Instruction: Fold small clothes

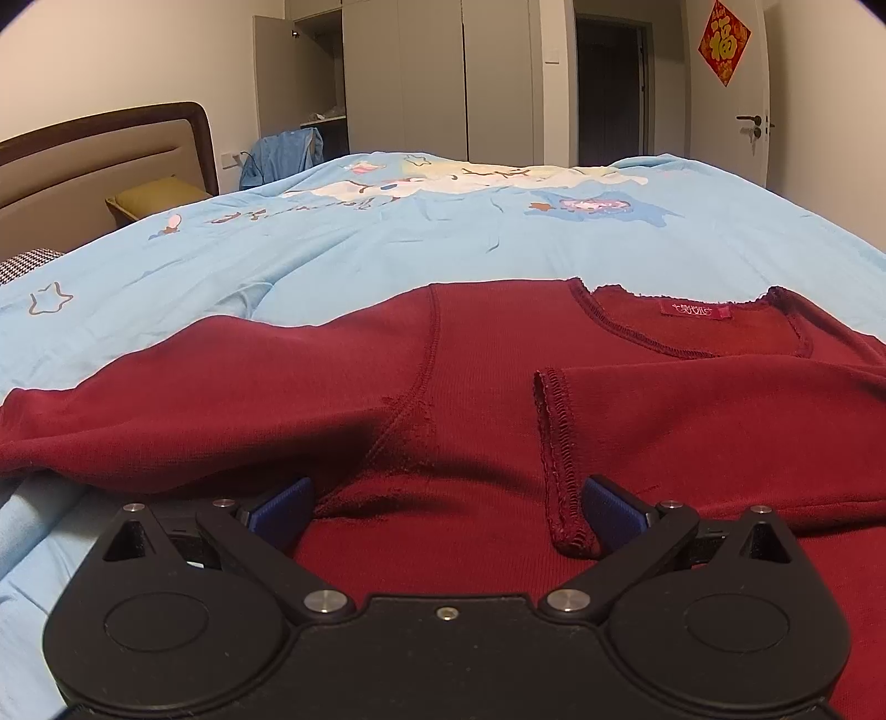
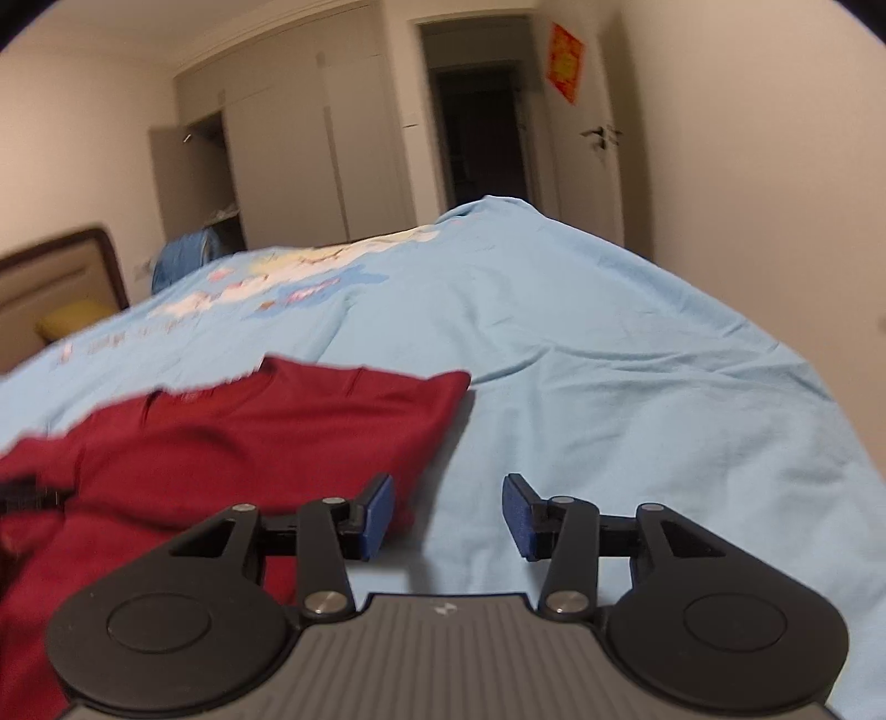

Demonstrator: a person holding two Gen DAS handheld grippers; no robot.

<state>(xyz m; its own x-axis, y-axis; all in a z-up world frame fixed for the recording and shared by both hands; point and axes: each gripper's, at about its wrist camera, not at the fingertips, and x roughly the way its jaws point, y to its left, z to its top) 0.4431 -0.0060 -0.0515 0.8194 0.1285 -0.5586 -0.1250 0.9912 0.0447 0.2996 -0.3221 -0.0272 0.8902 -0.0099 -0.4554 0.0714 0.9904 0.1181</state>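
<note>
A dark red long-sleeved top (image 1: 343,387) lies flat on the light blue bed cover (image 1: 387,238), neckline and label (image 1: 695,311) away from me. One sleeve is folded across the chest, and its stitched cuff (image 1: 556,443) reaches down toward my left gripper (image 1: 443,515). That gripper is open low over the body of the top, its blue pads on either side of the fabric. In the right wrist view the top (image 2: 221,443) lies to the left. My right gripper (image 2: 448,518) is open over the cover just beside the garment's right edge, nothing between its fingers.
The bed cover (image 2: 609,360) stretches wide to the right and far side. A brown headboard (image 1: 111,149) and a yellow pillow (image 1: 155,196) are at the left. Wardrobes (image 1: 404,77), a dark doorway (image 1: 609,88) and a door with a red paper sign (image 1: 724,41) stand beyond.
</note>
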